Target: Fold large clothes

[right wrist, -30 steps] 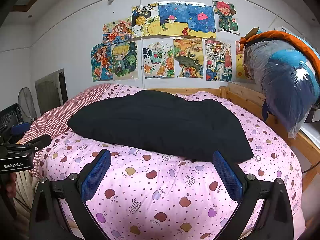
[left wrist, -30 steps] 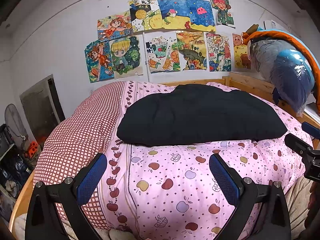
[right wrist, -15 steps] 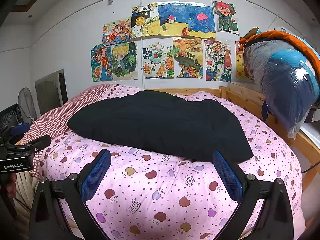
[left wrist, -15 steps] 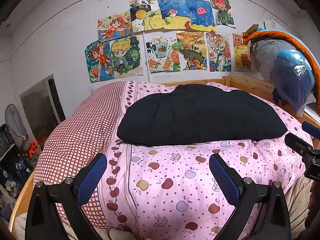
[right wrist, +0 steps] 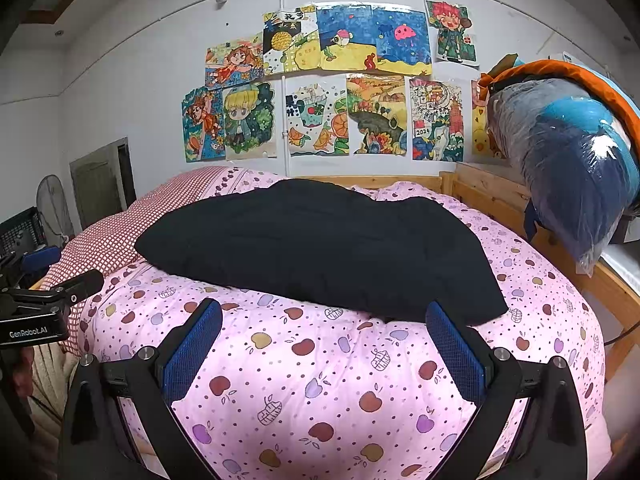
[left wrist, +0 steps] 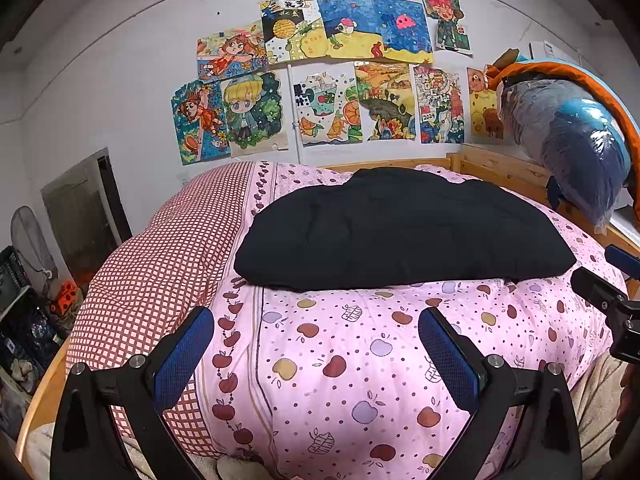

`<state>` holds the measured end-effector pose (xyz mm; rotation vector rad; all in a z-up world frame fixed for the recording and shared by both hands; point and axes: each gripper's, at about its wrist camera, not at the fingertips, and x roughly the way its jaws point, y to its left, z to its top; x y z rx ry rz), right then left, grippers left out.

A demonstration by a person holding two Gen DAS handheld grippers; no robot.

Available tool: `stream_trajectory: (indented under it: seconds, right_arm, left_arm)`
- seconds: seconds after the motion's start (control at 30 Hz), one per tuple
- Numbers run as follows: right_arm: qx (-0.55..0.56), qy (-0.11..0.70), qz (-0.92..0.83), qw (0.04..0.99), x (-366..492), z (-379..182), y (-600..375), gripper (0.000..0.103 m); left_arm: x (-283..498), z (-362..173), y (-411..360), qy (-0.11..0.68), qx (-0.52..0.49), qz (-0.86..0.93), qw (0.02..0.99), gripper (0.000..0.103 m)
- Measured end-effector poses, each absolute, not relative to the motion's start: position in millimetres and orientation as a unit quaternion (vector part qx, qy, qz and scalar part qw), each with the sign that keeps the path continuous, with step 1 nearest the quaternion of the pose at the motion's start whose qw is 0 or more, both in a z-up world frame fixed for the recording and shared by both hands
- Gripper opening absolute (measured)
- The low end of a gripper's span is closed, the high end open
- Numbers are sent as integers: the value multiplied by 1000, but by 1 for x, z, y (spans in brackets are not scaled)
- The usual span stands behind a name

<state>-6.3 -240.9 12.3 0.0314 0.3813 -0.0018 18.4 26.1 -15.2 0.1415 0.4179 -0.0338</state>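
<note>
A large black padded garment (left wrist: 396,228) (right wrist: 316,244) lies spread flat on the pink apple-print quilt (left wrist: 344,364) (right wrist: 320,380), across the bed's far half. My left gripper (left wrist: 316,344) hovers open above the quilt, short of the garment's near edge, with nothing between its blue pads. My right gripper (right wrist: 324,340) is open too, its right pad near the garment's front right corner. Each gripper shows at the edge of the other's view: the right one (left wrist: 608,292) and the left one (right wrist: 44,296).
A red-checked pillow (left wrist: 160,260) lies left of the garment. A wooden bed rail (right wrist: 500,196) runs along the right, with a plastic-wrapped bundle (right wrist: 576,160) hanging over it. Drawings (left wrist: 320,80) cover the back wall. A fan (right wrist: 54,208) and crates stand at the left.
</note>
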Motion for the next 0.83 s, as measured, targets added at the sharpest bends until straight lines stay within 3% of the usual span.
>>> stream_trajectory:
  seconds: [0.83]
  right_arm:
    - [7,181,-9,983,-12,10,-234,100]
  left_arm:
    - [21,-27,21,230,47,-17,972,103]
